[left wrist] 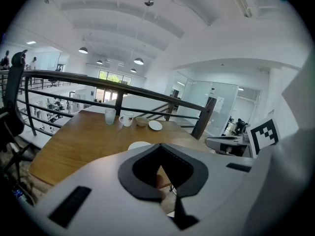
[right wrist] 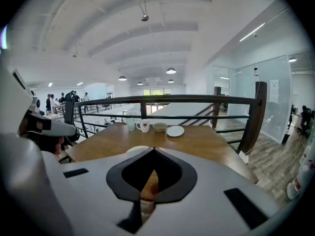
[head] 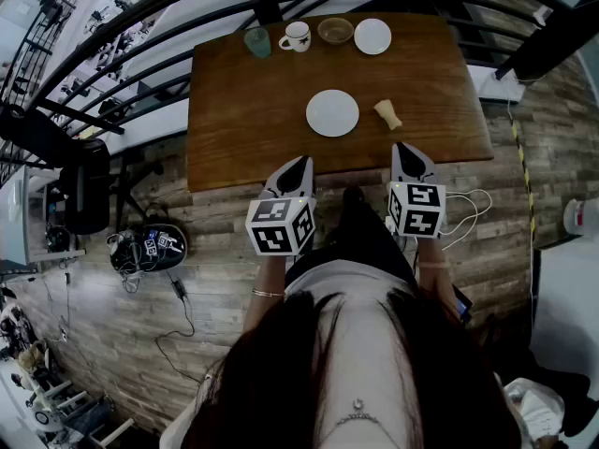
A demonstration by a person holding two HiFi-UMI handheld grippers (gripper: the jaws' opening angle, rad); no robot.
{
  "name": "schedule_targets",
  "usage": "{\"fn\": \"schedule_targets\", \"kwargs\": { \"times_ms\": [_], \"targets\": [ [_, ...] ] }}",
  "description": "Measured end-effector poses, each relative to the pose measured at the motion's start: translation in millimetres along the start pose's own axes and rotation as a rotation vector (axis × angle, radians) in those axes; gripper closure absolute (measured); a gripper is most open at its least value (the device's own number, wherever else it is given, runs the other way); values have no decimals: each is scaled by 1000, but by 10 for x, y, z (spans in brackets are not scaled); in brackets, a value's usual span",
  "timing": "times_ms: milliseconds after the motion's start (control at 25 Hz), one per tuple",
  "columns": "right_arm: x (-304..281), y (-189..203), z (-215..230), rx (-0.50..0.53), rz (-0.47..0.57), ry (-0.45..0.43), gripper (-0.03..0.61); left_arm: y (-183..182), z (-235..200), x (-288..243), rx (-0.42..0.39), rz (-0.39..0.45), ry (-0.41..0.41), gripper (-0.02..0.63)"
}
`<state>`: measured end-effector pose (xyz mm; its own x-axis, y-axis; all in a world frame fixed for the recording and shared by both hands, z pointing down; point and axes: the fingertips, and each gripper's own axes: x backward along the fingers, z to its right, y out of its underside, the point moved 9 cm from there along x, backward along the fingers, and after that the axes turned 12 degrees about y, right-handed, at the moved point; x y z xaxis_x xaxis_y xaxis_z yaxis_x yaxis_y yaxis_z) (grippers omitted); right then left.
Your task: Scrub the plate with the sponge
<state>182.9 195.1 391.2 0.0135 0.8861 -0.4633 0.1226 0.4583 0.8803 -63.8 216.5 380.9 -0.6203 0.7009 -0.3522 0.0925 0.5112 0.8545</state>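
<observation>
**Left gripper** (head: 301,164): jaws pressed together, nothing between them. It hangs over the near edge of the surface (head: 243,129), pointing forward and down.

**Right gripper** (head: 404,150): jaws pressed together, empty, level with the left one and tilted the same way.

**Plate** (head: 332,112): white and lying flat. It sits ahead of both grippers, between their lines, and neither touches it.

**Sponge** (head: 387,113): small and tan, straight ahead of the right gripper, just right of the plate and apart from it.

**Far row**, well beyond both grippers: glass (head: 257,42), mug (head: 297,36), bowl (head: 335,30), small plate (head: 372,36).

**Step in hand** (a judgement): scrubbing has not begun, and the sponge must be fetched first. To do it well:
- Spread the right jaws before reaching.
- Close on the sponge's middle.
- Bring the left gripper to the plate's near rim to steady it, since a bare plate will probably slide on wood.
</observation>
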Motion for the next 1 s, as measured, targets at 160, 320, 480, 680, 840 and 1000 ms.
{"fn": "schedule_targets", "kwargs": {
  "times_ms": [160,320,480,680,840,1000],
  "targets": [
    [-182,-29,61,1,-13,-3,543,-15,-102,-165,12,-27,0,603],
    [-374,-58,115,-5,-36,-13,543,-39,-228,-320,39,-48,-5,603],
    [-570,-39,176,10,-68,-18,543,-37,-350,-479,68,-69,-13,603],
    [-807,-12,241,24,-114,-37,541,-21,-502,-661,99,-101,-29,603],
    [-993,8,306,45,-159,-41,540,-5,-582,-826,125,-135,-30,603],
    [-1169,53,360,78,-205,-57,538,63,-658,-1014,146,-179,-41,603]
  ]
}}
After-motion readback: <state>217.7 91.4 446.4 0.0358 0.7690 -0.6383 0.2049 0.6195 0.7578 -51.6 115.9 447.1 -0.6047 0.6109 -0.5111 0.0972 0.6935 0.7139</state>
